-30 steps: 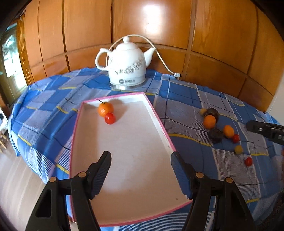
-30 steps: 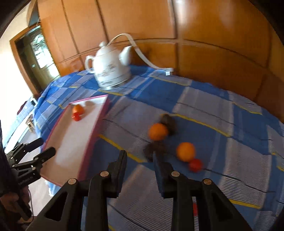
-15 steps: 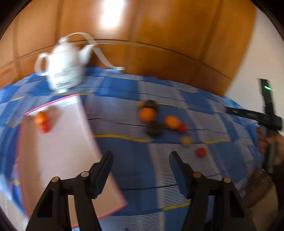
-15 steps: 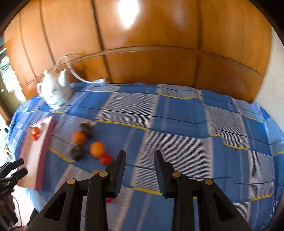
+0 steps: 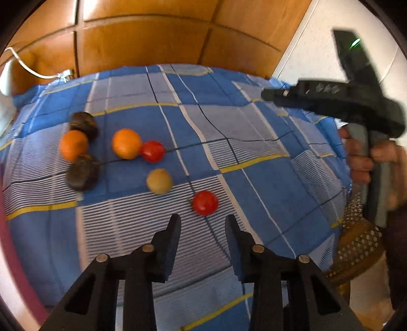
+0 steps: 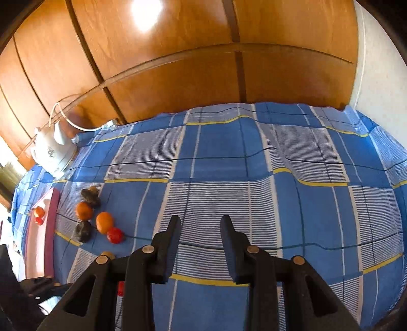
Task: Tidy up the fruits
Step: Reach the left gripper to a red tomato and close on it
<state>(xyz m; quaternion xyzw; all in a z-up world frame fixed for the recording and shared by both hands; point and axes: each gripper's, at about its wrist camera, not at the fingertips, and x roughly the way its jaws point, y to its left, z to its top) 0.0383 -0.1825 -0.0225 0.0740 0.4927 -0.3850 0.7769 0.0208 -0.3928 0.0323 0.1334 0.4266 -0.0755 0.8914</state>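
One red tomato (image 5: 205, 203) lies at twelve o'clock ahead of the left gripper (image 5: 203, 220), whose empty jaws are closing; it could be nudged away.

Left tongs (image 5: 203, 230) and right tongs (image 6: 200, 230): matte black plastic, angular tapered fingers, brass-coloured round screws at the joints.

Bright daylight, glare on the wood paneling (image 6: 145, 12), slight motion blur, dark fisheye-warped corners.
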